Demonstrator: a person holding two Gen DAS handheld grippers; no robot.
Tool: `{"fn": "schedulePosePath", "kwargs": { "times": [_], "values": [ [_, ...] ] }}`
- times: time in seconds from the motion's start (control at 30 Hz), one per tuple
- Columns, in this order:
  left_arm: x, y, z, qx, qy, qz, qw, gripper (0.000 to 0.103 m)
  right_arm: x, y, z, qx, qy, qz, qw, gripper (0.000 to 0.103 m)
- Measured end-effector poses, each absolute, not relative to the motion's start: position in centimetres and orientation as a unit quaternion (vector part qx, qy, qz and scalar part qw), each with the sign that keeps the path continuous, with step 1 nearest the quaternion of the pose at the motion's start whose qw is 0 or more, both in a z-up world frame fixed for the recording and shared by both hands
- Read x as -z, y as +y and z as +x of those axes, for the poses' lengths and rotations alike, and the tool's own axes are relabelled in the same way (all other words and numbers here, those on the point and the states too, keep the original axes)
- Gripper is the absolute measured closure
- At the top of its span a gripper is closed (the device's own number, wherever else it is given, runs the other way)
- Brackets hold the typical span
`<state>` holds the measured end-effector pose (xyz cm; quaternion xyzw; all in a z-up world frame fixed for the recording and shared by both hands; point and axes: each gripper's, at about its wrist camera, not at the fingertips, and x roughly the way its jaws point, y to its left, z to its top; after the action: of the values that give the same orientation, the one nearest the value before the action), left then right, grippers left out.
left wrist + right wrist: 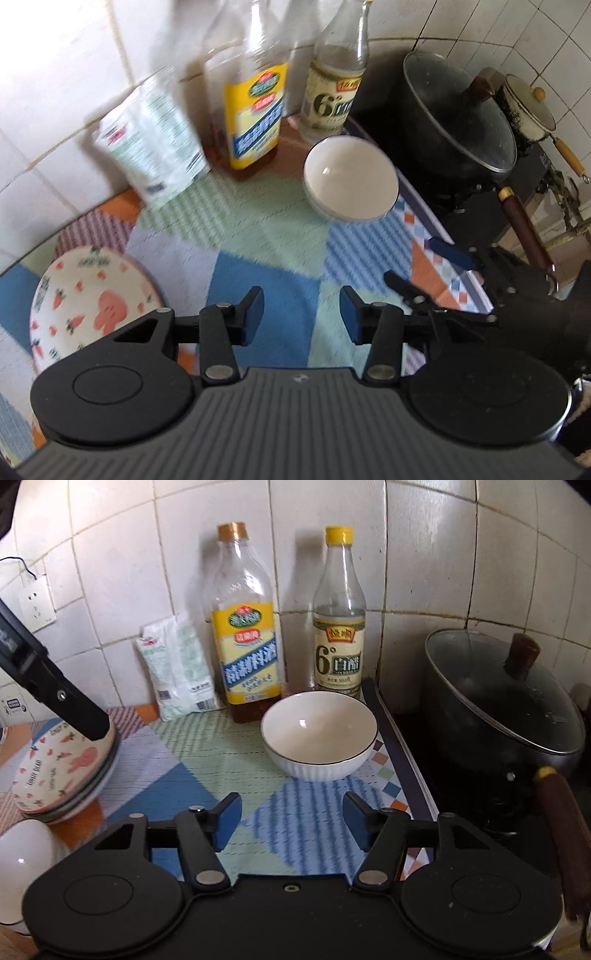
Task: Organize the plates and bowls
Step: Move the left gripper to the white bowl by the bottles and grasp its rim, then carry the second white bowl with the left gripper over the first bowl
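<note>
The left tool [301, 316] hangs above the patchwork mat [258, 236] on the desk, fingers apart and gripping nothing. The right tool [291, 819] is likewise spread wide and empty, aimed at the white ribbed bowl [319, 734], which sits upright on the mat just in front of the white vinegar bottle [338, 627] and beside the yellow-labelled cooking wine bottle [245, 635]. The carrot-print plate [92, 299] rests at the mat's left side (in the right wrist view it tops a small stack, tilted). Another white bowl [26, 856] shows near that stack. A lidded black pot [502, 709] stands on the stove, well apart from the dishes.
</note>
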<state>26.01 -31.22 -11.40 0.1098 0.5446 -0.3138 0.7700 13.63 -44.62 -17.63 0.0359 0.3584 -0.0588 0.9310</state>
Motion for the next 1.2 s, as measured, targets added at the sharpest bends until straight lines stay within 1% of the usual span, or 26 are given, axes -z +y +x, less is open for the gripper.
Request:
{"fn": "schedulePosePath", "kwargs": {
  "times": [0.1, 0.33, 0.5, 0.57, 0.6, 0.63, 0.7, 0.73, 0.77, 0.87, 0.93, 0.97, 1.0, 1.03, 1.07, 1.1, 1.2],
  "values": [
    [12.1, -33.1, 26.8, 0.311, 0.537, 0.099, 0.778, 0.056, 18.9, -45.9, 14.9, 0.054, 0.363, 0.032, 0.930, 0.033],
    [14.4, -36.7, 29.2, 0.283, 0.525, 0.076, 0.799, 0.054, 21.9, -47.1, 17.9, 0.037, 0.383, 0.009, 0.923, 0.030],
    [17.2, -38.2, 31.4, 0.276, 0.553, 0.051, 0.784, 0.052, 23.5, -47.2, 19.8, 0.026, 0.394, 0.002, 0.919, 0.029],
    [18.2, -38.5, 32.1, 0.266, 0.552, 0.050, 0.789, 0.052, 24.0, -47.1, 20.4, 0.024, 0.389, -0.002, 0.921, 0.023],
    [18.7, -38.7, 32.4, 0.260, 0.553, 0.048, 0.790, 0.052, 24.2, -47.1, 20.8, 0.023, 0.389, -0.005, 0.921, 0.014],
    [19.2, -38.9, 32.8, 0.257, 0.554, 0.046, 0.791, 0.052, 24.5, -47.0, 21.1, 0.024, 0.390, -0.009, 0.921, 0.012],
    [20.2, -39.2, 33.2, 0.256, 0.557, 0.037, 0.790, 0.051, 24.8, -46.9, 21.6, 0.029, 0.384, -0.015, 0.923, 0.012],
    [20.7, -39.6, 33.4, 0.262, 0.557, 0.039, 0.787, 0.048, 24.8, -46.8, 21.9, 0.032, 0.384, -0.017, 0.922, 0.011],
    [21.1, -39.9, 33.6, 0.267, 0.555, 0.043, 0.786, 0.047, 25.0, -46.9, 22.3, 0.037, 0.386, -0.017, 0.921, 0.011],
    [22.3, -41.0, 33.8, 0.271, 0.552, 0.059, 0.787, 0.048, 25.3, -47.3, 23.1, 0.040, 0.384, -0.014, 0.922, 0.010],
    [22.8, -41.5, 33.9, 0.273, 0.551, 0.059, 0.786, 0.053, 25.4, -47.7, 23.5, 0.043, 0.381, -0.009, 0.924, 0.010],
    [23.0, -41.6, 33.9, 0.274, 0.550, 0.052, 0.787, 0.068, 25.4, -47.9, 23.7, 0.043, 0.380, -0.008, 0.924, 0.009],
    [23.2, -41.6, 34.0, 0.270, 0.552, 0.041, 0.787, 0.072, 25.5, -48.0, 24.0, 0.041, 0.381, -0.006, 0.924, 0.009],
    [23.5, -41.5, 34.2, 0.261, 0.559, 0.032, 0.786, 0.078, 25.6, -48.1, 24.1, 0.040, 0.381, -0.003, 0.924, 0.009],
    [23.7, -41.4, 34.4, 0.251, 0.568, 0.029, 0.784, 0.088, 25.7, -48.2, 24.2, 0.038, 0.382, 0.002, 0.923, 0.009],
    [24.0, -41.3, 34.6, 0.242, 0.571, 0.028, 0.784, 0.092, 25.7, -48.4, 24.2, 0.037, 0.381, 0.009, 0.924, 0.009],
    [24.1, -40.9, 34.8, 0.242, 0.574, 0.013, 0.782, 0.093, 25.8, -48.4, 24.1, 0.032, 0.378, 0.016, 0.925, 0.009]
  ]
}}
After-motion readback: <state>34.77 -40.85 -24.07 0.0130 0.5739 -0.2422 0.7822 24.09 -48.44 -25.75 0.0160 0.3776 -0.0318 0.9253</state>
